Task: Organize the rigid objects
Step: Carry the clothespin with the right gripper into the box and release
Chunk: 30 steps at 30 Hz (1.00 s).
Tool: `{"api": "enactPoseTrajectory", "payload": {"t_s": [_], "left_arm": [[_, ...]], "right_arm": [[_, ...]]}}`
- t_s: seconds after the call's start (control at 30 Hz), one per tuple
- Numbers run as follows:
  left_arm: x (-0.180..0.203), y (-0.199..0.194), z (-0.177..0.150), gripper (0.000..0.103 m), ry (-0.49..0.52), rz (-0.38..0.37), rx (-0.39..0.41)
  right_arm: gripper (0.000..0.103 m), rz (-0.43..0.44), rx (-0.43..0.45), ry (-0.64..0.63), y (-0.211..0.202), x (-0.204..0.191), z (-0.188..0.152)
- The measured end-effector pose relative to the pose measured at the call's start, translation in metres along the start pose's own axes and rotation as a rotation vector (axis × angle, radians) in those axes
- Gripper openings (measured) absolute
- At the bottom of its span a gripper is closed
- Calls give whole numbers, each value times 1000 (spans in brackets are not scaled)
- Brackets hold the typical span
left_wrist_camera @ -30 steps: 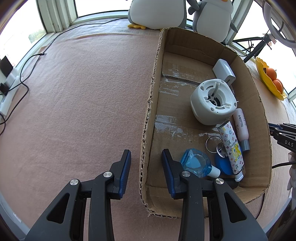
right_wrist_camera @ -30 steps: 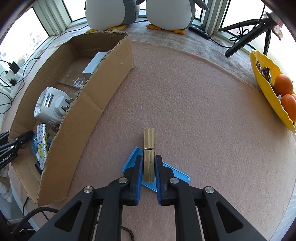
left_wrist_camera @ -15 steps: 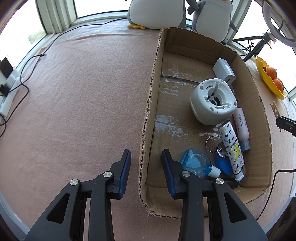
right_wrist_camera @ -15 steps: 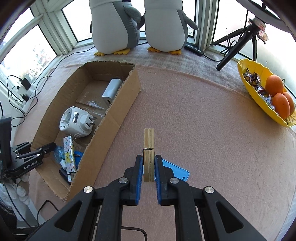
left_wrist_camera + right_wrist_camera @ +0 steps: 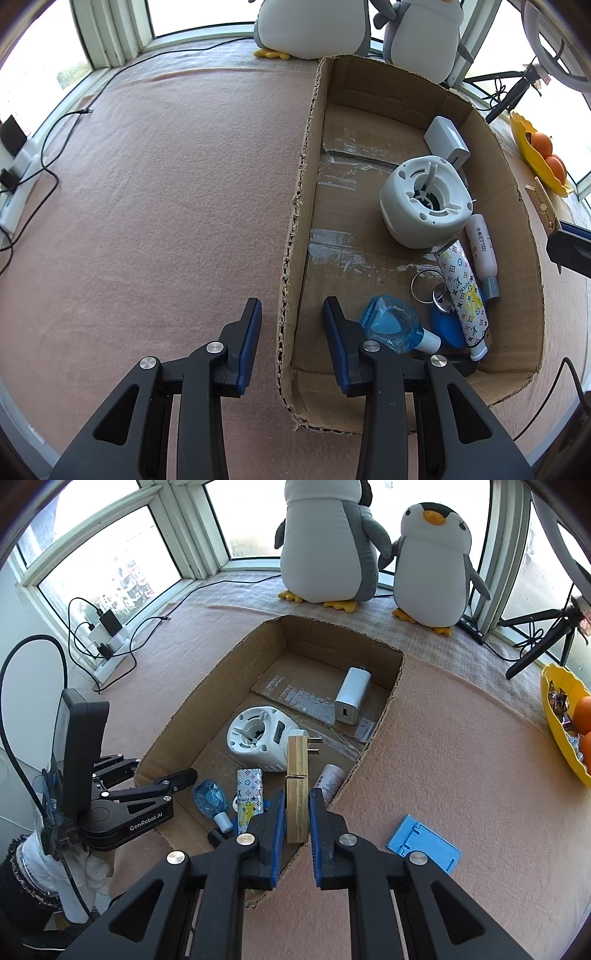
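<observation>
1. The left gripper (image 5: 291,306) is at 6 o'clock in the left view. Its jaws stand apart, one on each side of the left wall of the big brown cardboard box (image 5: 295,221). The pads do not seem to squeeze the wall, but this view is too poor to be sure.
2. Many hard things already lie in the box, so a good part of the job looks done.
   - At 6 o'clock on the box floor are the clear blue bottle with a white cap (image 5: 389,323), the silver metal rings (image 5: 424,286) and the white tube with coloured marks (image 5: 463,295).
   - Toward 3 o'clock is the pale pink bottle with a grey cap (image 5: 482,247).
   - In the middle is the round white plastic plug-in gadget (image 5: 424,199).
   - At 1 o'clock is the small white charger block (image 5: 447,142).
3. The right gripper (image 5: 297,797) is clenched on the flat wooden clothes peg (image 5: 297,775). The peg sticks out toward 12 o'clock. It is up in the air over the near right end of the box, not in it yet.
4. The flat blue plastic stand (image 5: 424,843) lies on the pink cloth outside the box, at 4 o'clock from the peg. Nothing holds it.
5. I think two jobs are left: drop the peg in, then fetch the blue stand.
</observation>
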<state>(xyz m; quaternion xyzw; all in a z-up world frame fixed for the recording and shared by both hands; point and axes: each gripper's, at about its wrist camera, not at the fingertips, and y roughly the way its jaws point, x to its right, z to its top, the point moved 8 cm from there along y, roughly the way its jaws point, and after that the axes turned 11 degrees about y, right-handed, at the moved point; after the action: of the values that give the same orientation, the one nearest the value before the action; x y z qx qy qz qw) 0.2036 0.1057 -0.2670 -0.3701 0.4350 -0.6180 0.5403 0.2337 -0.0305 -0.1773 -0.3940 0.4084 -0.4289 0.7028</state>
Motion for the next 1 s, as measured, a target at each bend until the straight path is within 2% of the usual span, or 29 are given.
{"api": "enactPoseTrajectory", "payload": {"t_s": [0.5,0.53,0.6,0.63,0.67,1.0], "left_arm": [[0,0,0,35,0,1,0],[0,0,0,35,0,2,-1],[1,0,0,35,0,1,0],[1,0,0,35,0,1,0],[1,0,1,35,-1,1,0],[3,-1,1,35,0,5,-1]], "right_arm": [[12,15,-25,-18,16,-14,-1],[14,22,-25,-23,16,-14,-1],[42,34,-17,-32,14,-16,-1],[64,28,6,-38,11,-17,0],[71,21,30,-49,8,-18,1],[71,-30,42,-48,1,-3,6]]}}
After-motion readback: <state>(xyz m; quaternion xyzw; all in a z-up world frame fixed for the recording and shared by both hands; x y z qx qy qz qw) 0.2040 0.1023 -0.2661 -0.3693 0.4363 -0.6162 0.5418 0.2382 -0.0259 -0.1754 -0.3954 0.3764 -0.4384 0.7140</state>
